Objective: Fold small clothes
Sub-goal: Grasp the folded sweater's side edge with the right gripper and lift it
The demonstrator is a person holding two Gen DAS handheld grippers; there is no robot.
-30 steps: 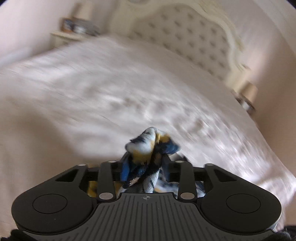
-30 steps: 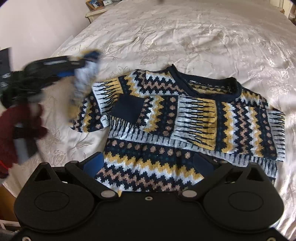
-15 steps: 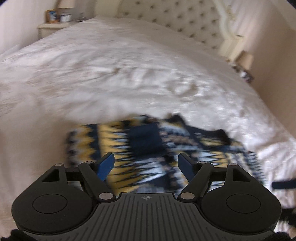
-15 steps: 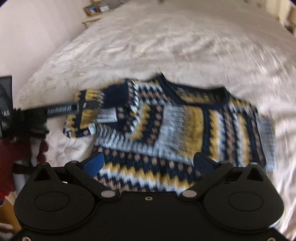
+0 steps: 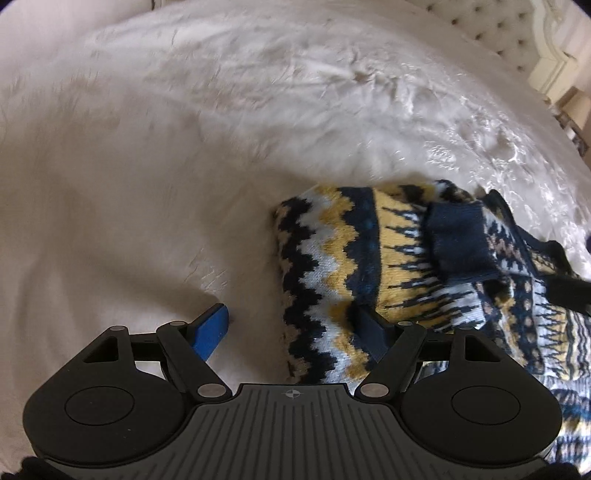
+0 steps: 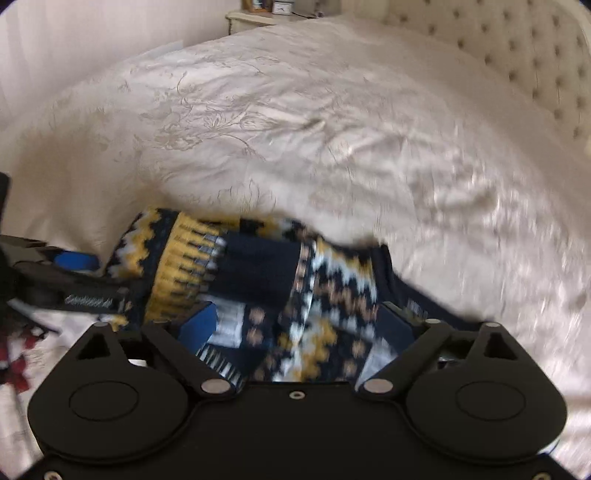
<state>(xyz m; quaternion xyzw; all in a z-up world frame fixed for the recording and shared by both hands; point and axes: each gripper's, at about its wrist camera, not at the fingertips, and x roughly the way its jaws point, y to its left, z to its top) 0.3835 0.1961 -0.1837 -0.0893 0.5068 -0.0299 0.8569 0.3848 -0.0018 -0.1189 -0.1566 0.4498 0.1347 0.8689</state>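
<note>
A small knitted sweater (image 5: 354, 266) with navy, yellow and white zigzag bands lies on the white bedspread (image 5: 147, 166), its sleeves folded in over the body with a navy cuff (image 5: 458, 240) on top. My left gripper (image 5: 291, 328) is open and low over the sweater's left folded edge, one finger on the bedspread, the other over the knit. My right gripper (image 6: 295, 325) is open and low over the sweater (image 6: 266, 266), near the neckline. The left gripper shows at the left edge of the right wrist view (image 6: 62, 277).
The bedspread (image 6: 295, 129) stretches beyond the sweater. A tufted cream headboard (image 6: 517, 55) stands at the back right, a bedside table (image 6: 258, 14) with small items at the back. A lamp sits beside the bed (image 5: 576, 107).
My left gripper let go of the sleeve it held, opened, and dropped to the sweater's left edge. My right gripper moved closer and lower over the sweater.
</note>
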